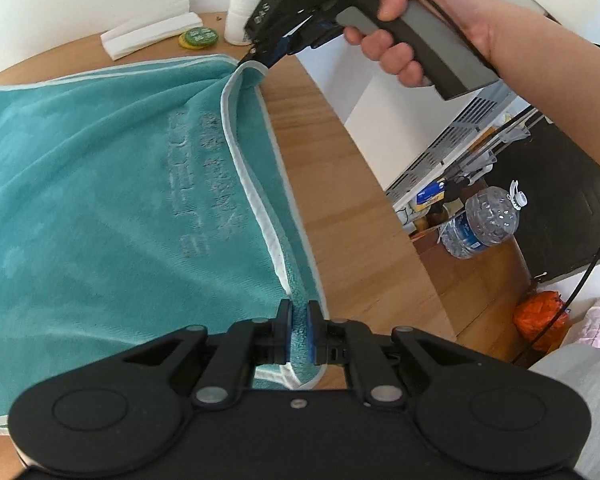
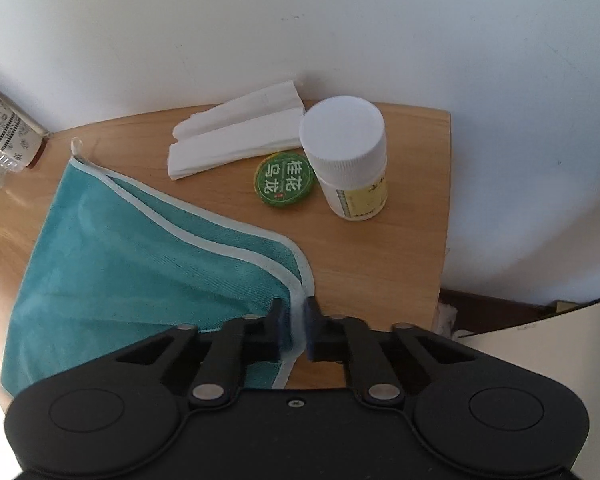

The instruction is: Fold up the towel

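Roughly midway, by my read — the teal towel (image 1: pixel 100 184) lies on the wooden table (image 1: pixel 340 184) already doubled over once: two white-trimmed edges run stacked along its right side, and in the right wrist view the upper layer sits slightly back from the lower one. So one fold looks done; whether another is wanted I can't say, but both claws gripping corners suggests a second fold is being set up or the first is being squared.

Left gripper (image 1: pixel 299 334) is clenched on the near corner of the towel, cloth bunched between the blue pads. Right gripper (image 2: pixel 298 330) is clenched too, on the white trim at the far right corner, which it holds lifted just off the table — in the left wrist view that corner peaks up under its tip. A hand (image 1: pixel 396 40) wraps that gripper's handle.

Left to do, as a judgement: carry both held corners across to the opposite edge, lay flat, let go, smooth.

Clutter near the far edge: a white pill bottle (image 2: pixel 346 160), a round green tin (image 2: pixel 285 179) just beside it, and folded white tissues (image 2: pixel 236 136) behind — all apart from the towel but near the right corner, so a wide sweep could knock the bottle. A patterned box (image 2: pixel 8 132) sits at the table's far left. Off the table, a water bottle (image 1: pixel 484 220) stands on the floor — no obstacle.
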Motion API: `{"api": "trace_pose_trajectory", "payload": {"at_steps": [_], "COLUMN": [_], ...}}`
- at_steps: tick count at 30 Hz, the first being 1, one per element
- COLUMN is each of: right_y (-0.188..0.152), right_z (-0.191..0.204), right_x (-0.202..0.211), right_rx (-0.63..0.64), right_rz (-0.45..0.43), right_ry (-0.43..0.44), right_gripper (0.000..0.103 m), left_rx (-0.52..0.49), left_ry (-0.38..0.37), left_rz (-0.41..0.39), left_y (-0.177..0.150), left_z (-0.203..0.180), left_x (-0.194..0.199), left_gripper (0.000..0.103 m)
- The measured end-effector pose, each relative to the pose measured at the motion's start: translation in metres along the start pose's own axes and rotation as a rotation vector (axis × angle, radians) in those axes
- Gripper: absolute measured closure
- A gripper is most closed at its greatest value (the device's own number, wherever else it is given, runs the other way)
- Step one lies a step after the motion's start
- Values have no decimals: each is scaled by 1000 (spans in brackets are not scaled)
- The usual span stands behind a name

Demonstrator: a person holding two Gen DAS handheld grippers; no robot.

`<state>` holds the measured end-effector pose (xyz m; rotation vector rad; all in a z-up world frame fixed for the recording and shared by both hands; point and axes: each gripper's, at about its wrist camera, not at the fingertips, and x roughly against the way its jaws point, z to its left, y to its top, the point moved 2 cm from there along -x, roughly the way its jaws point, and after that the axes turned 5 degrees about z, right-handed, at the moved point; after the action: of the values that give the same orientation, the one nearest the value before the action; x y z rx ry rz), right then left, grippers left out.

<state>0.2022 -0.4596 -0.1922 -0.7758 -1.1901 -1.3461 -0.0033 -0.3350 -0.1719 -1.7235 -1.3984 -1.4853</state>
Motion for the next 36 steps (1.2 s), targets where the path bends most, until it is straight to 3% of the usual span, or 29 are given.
{"api": "trace_pose_trajectory", "payload": {"at_steps": [12,19,25,28,30,36], "right_y": [24,21,9,6,4,1], "right_z": [45,25,7,5,6,6], "right_x": [44,16,1,-1,-2,0], "right_rx": [178,193,177,182,193,219], "right_rz": [-214,-164,-140,-142,-149,-168], "right_ry": [29,-90,-103,-103,-109,-128], "right_gripper": [101,101,101,99,98,93], "left_rx": [5,11,49,105,148,230], "left_ry": [1,7,-6,-9,5,18], "left_rz": [18,56,98,117,114,72], "left_y": [-2,-4,-6,-4,-2,2], "left_z": [0,3,10,19,26,41], "left_x": [2,-9,-17,-20,-18,4], "left_gripper": [97,97,97,86,65,51]}}
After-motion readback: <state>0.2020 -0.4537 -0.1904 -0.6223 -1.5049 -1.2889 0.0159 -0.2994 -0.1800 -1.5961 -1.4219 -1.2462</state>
